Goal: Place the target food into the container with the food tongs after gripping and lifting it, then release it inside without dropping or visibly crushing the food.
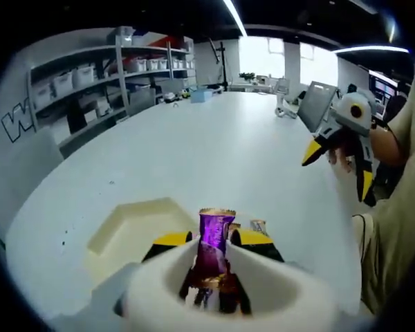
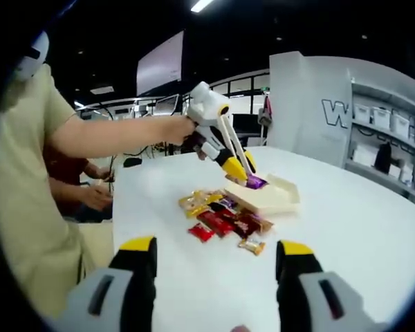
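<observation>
Purple candy (image 1: 214, 238) pinched in my L gripper (image 2: 243, 173), hanging just over the cream tray (image 2: 271, 200) rim. Risk, imo: let go too soon and it lands outside; squeeze harder and it crushes. Loose candy pile (image 2: 225, 220) sits beside tray. R gripper (image 2: 214, 277) wide, empty, well back; nothing blocks.

The purple wrapper's (image 1: 215, 238) lower end hides behind the white housing (image 1: 194, 290) (blurred).

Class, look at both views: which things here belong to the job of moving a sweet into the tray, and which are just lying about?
Job:
left gripper, jaws shut on the purple sweet
cream tray
pile of wrapped sweets

Lying about:
shelves with boxes
laptop
right gripper, open, idle
</observation>
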`<state>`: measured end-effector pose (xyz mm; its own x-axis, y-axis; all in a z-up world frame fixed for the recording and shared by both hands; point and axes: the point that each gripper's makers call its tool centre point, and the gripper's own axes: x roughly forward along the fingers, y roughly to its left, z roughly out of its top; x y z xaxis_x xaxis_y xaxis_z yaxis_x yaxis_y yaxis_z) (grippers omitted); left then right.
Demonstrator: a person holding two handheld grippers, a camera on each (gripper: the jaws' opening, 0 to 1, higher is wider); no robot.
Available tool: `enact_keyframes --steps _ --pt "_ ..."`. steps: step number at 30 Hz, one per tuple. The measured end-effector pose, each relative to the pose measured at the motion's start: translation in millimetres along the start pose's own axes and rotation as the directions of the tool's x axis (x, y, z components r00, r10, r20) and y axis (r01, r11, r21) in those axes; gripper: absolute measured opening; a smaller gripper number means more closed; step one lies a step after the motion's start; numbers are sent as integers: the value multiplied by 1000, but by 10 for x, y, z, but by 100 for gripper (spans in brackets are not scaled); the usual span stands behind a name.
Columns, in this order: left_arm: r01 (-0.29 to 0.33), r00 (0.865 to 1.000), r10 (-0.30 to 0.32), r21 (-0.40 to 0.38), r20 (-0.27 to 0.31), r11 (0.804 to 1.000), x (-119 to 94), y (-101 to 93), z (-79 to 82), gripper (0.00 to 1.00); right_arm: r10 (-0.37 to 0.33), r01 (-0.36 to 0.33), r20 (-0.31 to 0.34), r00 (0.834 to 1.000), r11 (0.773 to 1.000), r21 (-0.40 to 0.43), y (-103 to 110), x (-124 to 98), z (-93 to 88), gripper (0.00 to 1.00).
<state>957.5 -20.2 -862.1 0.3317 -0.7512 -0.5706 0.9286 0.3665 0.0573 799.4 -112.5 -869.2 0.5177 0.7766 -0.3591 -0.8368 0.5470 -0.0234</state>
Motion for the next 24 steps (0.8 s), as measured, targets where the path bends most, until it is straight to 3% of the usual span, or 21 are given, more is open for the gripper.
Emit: enact_keyframes --steps 24 --pt "-28 999 28 -14 -16 1000 92 348 -28 23 -6 6 -2 1000 1000 8 -26 -17 -21 68"
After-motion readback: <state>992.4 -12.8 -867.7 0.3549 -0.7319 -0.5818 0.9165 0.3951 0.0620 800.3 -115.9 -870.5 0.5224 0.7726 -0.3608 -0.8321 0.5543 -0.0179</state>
